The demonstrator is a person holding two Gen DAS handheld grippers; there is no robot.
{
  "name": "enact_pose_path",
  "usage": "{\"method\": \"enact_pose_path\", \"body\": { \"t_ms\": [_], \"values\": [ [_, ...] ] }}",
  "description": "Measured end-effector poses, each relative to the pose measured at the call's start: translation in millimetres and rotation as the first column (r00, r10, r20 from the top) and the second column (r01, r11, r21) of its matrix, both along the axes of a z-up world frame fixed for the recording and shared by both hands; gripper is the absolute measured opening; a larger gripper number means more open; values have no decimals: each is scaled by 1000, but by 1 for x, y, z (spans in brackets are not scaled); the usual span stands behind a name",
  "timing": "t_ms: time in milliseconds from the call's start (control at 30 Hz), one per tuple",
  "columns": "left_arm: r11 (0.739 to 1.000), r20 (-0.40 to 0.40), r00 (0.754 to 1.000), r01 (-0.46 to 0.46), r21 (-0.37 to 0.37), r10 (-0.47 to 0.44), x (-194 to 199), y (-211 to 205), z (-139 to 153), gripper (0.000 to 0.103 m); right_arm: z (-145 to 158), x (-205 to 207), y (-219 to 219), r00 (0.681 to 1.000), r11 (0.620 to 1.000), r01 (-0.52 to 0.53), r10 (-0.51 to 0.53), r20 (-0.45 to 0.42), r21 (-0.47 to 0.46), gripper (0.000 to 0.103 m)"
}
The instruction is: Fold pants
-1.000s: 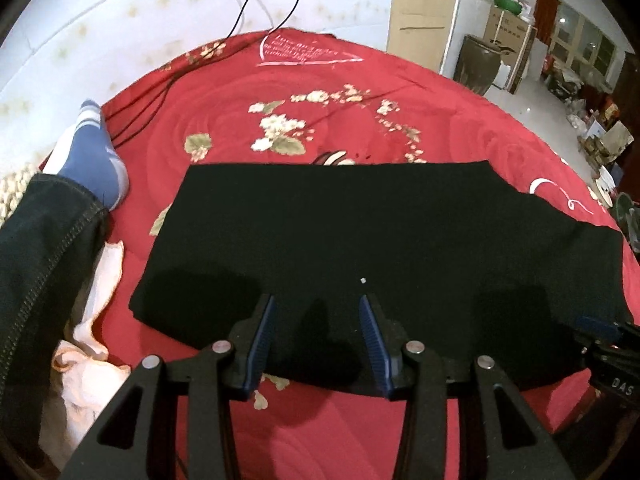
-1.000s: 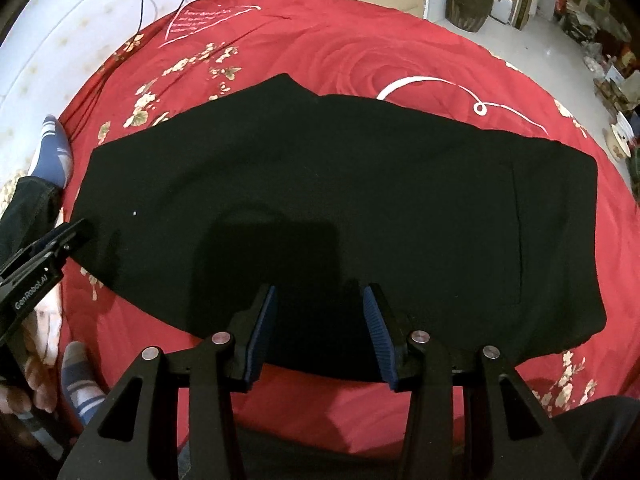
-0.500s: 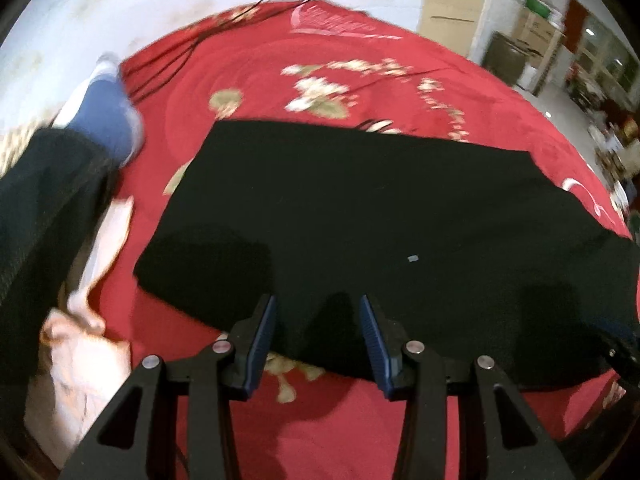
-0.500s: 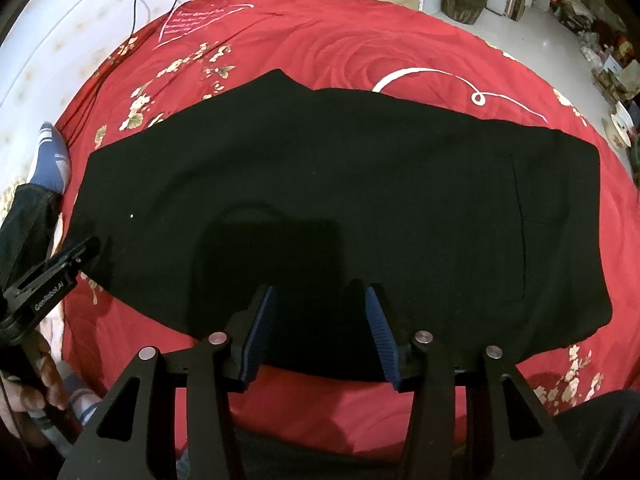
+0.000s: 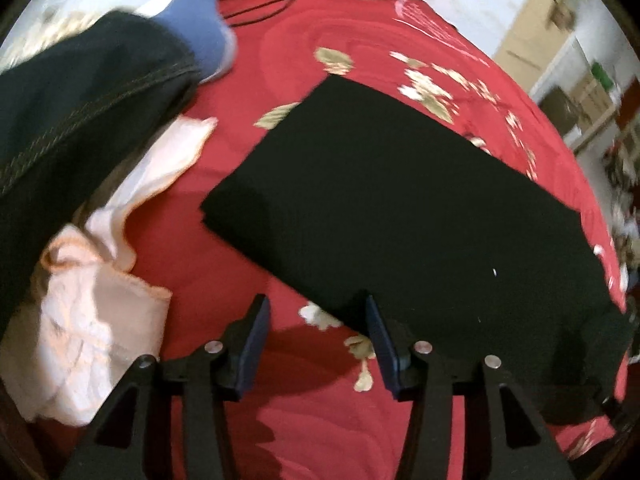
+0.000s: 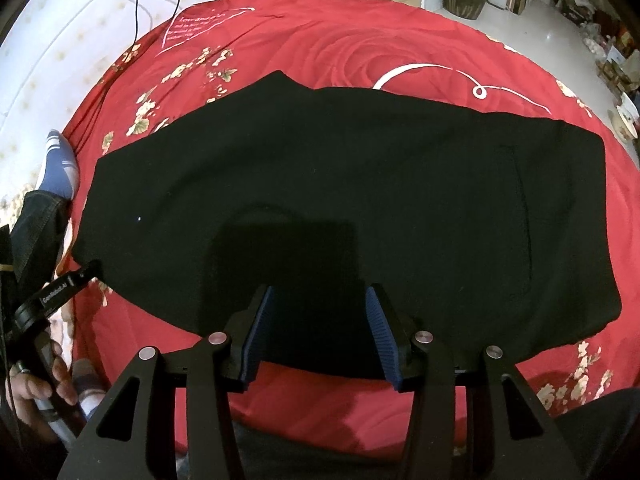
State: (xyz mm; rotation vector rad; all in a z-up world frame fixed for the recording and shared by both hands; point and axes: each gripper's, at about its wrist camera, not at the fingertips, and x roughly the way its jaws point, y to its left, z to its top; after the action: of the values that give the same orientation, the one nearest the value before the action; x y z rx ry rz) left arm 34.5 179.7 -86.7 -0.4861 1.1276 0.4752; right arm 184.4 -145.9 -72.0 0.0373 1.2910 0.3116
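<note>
My left tool [image 5: 316, 344] has just been opening, nothing between its fingers, near the pants' [image 5: 400, 208] left corner to take it. My right tool [image 6: 320, 330] gapes empty over their near edge on the bed [image 6: 340, 48].

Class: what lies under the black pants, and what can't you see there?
The black pants lie flat on the red floral bedspread. Its pattern beneath them is covered.
</note>
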Motion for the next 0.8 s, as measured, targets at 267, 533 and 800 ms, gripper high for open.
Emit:
{"method": "enact_pose_path", "body": {
  "t_ms": [267, 533, 800],
  "values": [
    [993, 19, 994, -103, -59, 104, -16, 19, -2, 56, 0, 1, -2, 1000, 1000, 2, -2, -8, 20, 49],
    [998, 60, 997, -56, -21, 58, 19, 24, -4, 73, -1, 2, -2, 1000, 999, 7, -6, -12, 33, 49],
    [999, 88, 996, -28, -25, 30, 32, 29, 2, 11, 1, 1, -3, 1000, 999, 11, -11, -5, 46, 49]
  ]
}}
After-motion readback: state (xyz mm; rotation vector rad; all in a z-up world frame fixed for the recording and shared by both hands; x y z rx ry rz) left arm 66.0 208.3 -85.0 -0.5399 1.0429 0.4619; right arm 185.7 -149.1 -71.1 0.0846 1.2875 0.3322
